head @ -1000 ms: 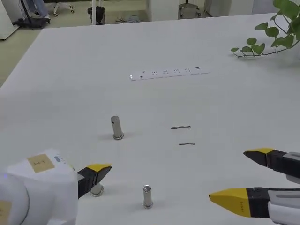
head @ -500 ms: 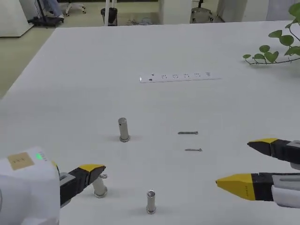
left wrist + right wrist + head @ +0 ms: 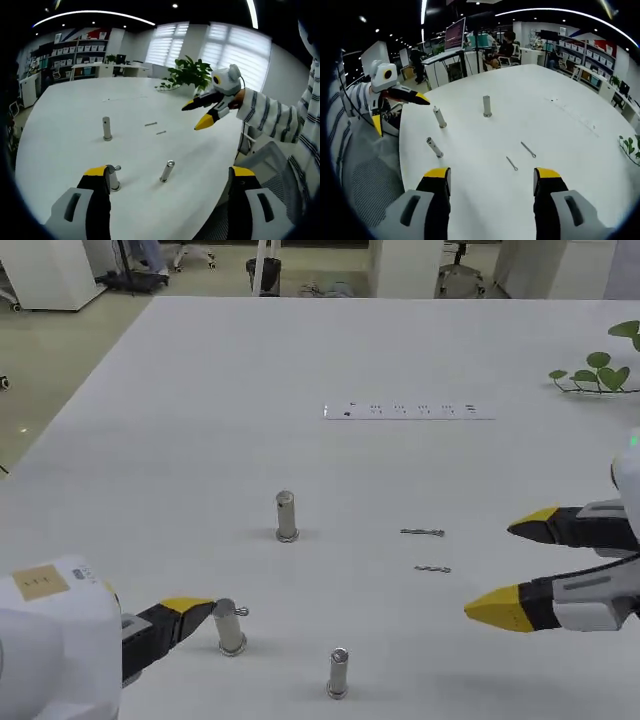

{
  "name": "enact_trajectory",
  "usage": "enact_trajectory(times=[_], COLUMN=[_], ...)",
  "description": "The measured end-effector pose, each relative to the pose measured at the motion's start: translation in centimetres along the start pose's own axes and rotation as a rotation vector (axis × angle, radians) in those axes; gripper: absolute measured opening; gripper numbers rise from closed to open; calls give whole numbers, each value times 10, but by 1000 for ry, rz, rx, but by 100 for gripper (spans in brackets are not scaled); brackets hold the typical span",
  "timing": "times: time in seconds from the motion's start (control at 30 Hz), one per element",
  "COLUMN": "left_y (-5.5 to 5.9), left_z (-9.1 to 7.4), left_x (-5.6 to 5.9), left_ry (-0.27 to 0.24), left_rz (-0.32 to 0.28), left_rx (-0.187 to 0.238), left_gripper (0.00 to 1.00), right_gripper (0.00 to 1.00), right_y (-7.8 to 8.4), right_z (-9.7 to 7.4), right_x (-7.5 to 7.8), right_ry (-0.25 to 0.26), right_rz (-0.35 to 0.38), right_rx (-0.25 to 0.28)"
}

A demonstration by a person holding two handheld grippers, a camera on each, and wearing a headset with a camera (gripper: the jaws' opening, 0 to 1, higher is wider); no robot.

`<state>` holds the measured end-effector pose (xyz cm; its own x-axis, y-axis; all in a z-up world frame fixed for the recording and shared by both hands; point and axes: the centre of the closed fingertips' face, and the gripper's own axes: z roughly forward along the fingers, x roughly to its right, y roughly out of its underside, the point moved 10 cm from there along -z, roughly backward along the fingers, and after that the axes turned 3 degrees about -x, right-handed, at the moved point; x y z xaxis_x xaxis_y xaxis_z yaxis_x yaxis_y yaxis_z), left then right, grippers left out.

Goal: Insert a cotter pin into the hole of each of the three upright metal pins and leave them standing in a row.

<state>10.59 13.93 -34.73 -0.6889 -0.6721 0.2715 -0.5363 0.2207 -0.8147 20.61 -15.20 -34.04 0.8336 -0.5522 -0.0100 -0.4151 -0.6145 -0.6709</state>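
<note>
Near the desk's [image 3: 150, 440] front edge, 1 metal pin [image 3: 230, 632] carries a cotter pin [image 3: 238, 611]; 2 bare pins [image 3: 338, 672] [image 3: 286, 517] remain. The left tool [image 3: 168, 174] gapes empty beside the metal pin. Next, I judge, the wide-open, empty right tool [image 3: 491, 570] must pinch a loose cotter pin [image 3: 432, 568] off the desk.

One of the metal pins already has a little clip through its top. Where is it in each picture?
Head view: the pin stands lower left, leftmost of three.
Left gripper view: the pin is near the bottom, left of centre.
Right gripper view: the pin is upper left.
Shared landmark: two loose clips on the table.
</note>
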Motion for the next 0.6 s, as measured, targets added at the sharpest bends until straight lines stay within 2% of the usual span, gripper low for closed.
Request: enact_trajectory(times=[0.2,0.33,0.43,0.6], left_y=[1,1,3,5], left_z=[-2,-3,-3,-5], left_x=[2,2,1,-1], left_ry=[-3,0,-3,-7], left_rz=[3,-3,3,4], left_rx=[10,24,22,24], left_gripper=[96,96,96,96], right_gripper=[55,45,36,30], right_y=[-8,-12,-13,-15], right_z=[14,27,39,56], right_x=[15,23,29,33], right_ry=[-4,-9,-14,-35], right_rz=[-116,-141,-173,-193], right_rx=[-110,-145,-193,-234])
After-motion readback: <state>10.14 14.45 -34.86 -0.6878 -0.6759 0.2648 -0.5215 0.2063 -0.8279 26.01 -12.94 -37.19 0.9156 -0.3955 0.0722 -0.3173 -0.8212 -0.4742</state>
